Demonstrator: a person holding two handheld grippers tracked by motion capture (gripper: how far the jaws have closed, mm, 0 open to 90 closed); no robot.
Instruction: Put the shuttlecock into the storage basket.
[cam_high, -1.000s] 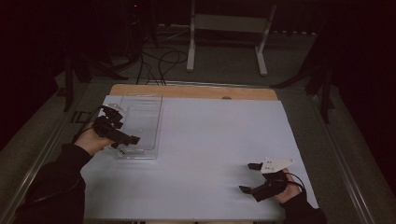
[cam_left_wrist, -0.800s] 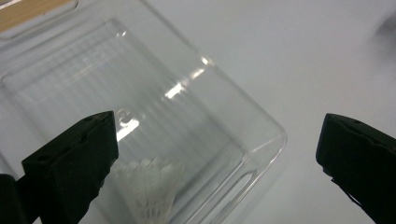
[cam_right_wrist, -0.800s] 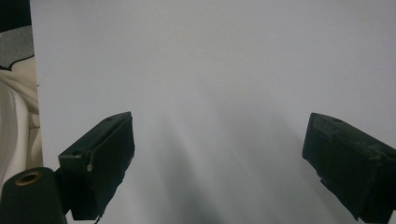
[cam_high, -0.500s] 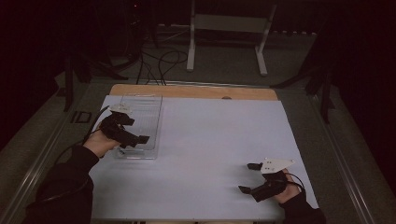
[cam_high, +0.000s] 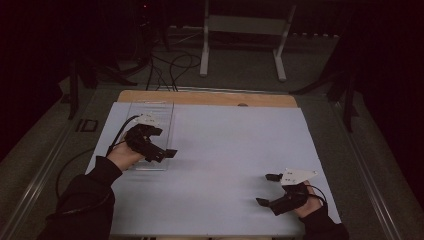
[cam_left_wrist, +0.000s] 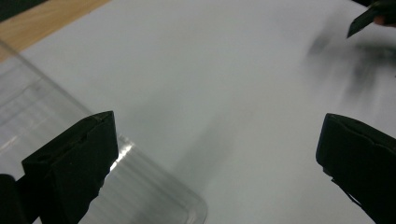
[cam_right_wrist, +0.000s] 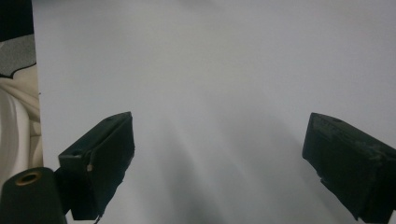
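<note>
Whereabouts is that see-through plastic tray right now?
In the high view the clear tray lies on the white sheet's left side, reaching toward the wooden far edge, with the left tool over its near right corner.

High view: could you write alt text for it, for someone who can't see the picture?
A person at a white-covered table holds a black two-jaw gripper in each hand. The left gripper hovers open over the near end of a clear plastic tray at the table's left, and the right gripper rests open near the front right corner.
</note>
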